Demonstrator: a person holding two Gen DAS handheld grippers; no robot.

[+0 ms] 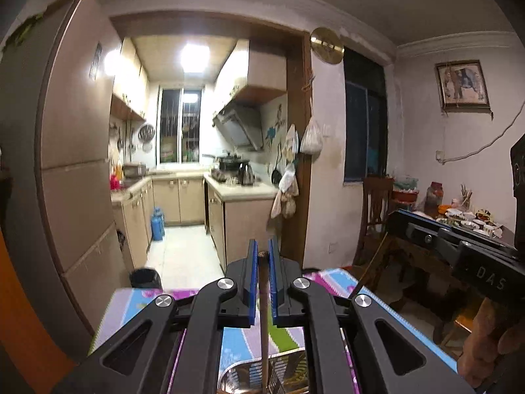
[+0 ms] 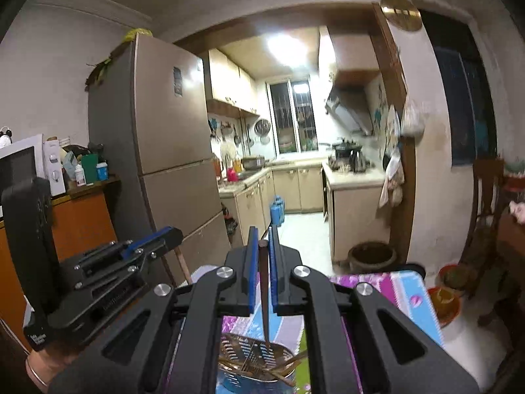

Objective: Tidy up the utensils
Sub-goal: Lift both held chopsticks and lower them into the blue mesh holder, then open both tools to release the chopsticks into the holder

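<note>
steel holder [image 2: 256, 361] at 6 o'clock, chopsticks inside | left gripper [image 1: 262, 256] clamped on wooden chopstick [image 1: 263, 312] | right gripper [image 2: 262, 243] clamped on dark chopstick [image 2: 264, 295] | mat [image 2: 407, 295] edge at 3 o'clock

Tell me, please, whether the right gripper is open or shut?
Shut. In the right wrist view the right gripper has its blue fingers closed on a dark chopstick, which hangs down toward the holder.

Left gripper [image 1: 262, 256] sits left of right gripper [image 2: 262, 233], each w/ a chopstick [image 1: 263, 290] betw. its jaws, stick [image 2: 264, 292] hanging into utensil basket [image 2: 256, 358] below. Basket's on mat [image 2: 397, 287] atop counter [image 2: 466, 335]. Fridge [image 2: 170, 131] ahead-left, kitchen doorway behind mat, dish table [image 1: 472, 226] far right.
</note>
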